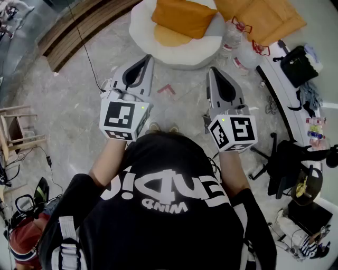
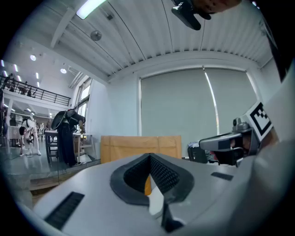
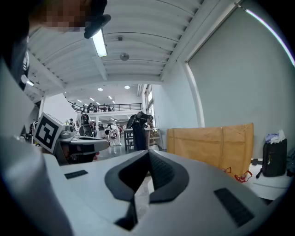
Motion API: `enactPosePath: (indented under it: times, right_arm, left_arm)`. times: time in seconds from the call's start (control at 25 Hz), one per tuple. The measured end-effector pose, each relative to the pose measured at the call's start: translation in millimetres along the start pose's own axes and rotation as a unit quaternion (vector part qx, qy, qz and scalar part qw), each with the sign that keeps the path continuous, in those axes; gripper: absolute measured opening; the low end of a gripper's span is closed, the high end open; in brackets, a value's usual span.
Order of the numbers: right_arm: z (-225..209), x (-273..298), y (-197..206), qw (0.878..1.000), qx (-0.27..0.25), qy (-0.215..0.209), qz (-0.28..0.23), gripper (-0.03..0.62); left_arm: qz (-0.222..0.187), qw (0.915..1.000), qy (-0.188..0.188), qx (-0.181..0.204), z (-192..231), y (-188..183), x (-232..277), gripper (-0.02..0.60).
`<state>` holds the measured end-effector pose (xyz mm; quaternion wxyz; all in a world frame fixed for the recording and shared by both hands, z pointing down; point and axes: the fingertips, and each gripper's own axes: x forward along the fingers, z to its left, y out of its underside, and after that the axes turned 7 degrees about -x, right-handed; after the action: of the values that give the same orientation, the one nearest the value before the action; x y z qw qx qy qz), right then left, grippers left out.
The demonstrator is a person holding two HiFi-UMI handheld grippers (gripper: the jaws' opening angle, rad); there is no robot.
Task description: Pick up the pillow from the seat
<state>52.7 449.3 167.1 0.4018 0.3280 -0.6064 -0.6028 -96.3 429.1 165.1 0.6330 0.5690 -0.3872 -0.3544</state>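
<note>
Person stood on a grey mottled floor (image 1: 63, 105), both arms out ahead, a gripper in each hand, both held level. Left gripper (image 1: 149, 57): jaws pressed together, tips met, nothing caught between them. Its own view showed only a thin sliver of orange and white through the slot behind the tips. Right gripper (image 1: 211, 69): jaws likewise closed tight and empty. The two grippers ran side by side with a gap between them, each showing at the edge of the other's view. Orange pillow (image 1: 182, 16) lay on top of the round white seat (image 1: 158, 50), ahead of the person and beyond both sets of tips, well apart from them. It covered part of the seat's orange inner cushion (image 1: 170, 37). A red mark (image 1: 166, 88) sat on the floor between the grippers and the seat. To the seat's right was a large tan padded panel (image 1: 264, 18), and clear bags with red handles (image 1: 240, 52) were just beside the seat. Further right, a white desk (image 1: 280, 84) bore a black bag (image 1: 298, 63), and a black office chair (image 1: 285, 163) stood near it. Off to the left were a wooden stool (image 1: 16, 129) and a long wooden step (image 1: 79, 29). A thin black cable (image 1: 84, 52) trailed across the floor toward the left gripper.
</note>
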Motion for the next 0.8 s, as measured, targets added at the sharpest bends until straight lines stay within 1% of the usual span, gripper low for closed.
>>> enactPosePath:
  times: [0.32, 0.4, 0.6, 0.68, 0.8]
  right_arm:
    - [7, 2, 1, 1.0, -0.001, 0.001, 0.003, 0.02]
    - [9, 6, 0, 1.0, -0.003, 0.004, 0.004, 0.02]
    - [19, 15, -5, 1.0, 0.013, 0.003, -0.003, 0.021]
    - [26, 17, -6, 1.0, 0.011, 0.001, -0.004, 0.021]
    - [35, 18, -6, 1.0, 0.006, 0.002, -0.006, 0.021]
  left_arm:
    - [-0.001, 1.0, 0.0, -0.004, 6, 0, -5, 0.008]
    - [-0.002, 1.0, 0.0, -0.003, 10, -1, -7, 0.008]
    - [0.001, 1.0, 0.004, -0.006, 26, -2, -9, 0.008]
    - [0.006, 0.9999, 0.006, -0.011, 33, 0, -11, 0.008]
    - [0.001, 0.9999, 0.016, -0.005, 39, 4, -14, 0.008]
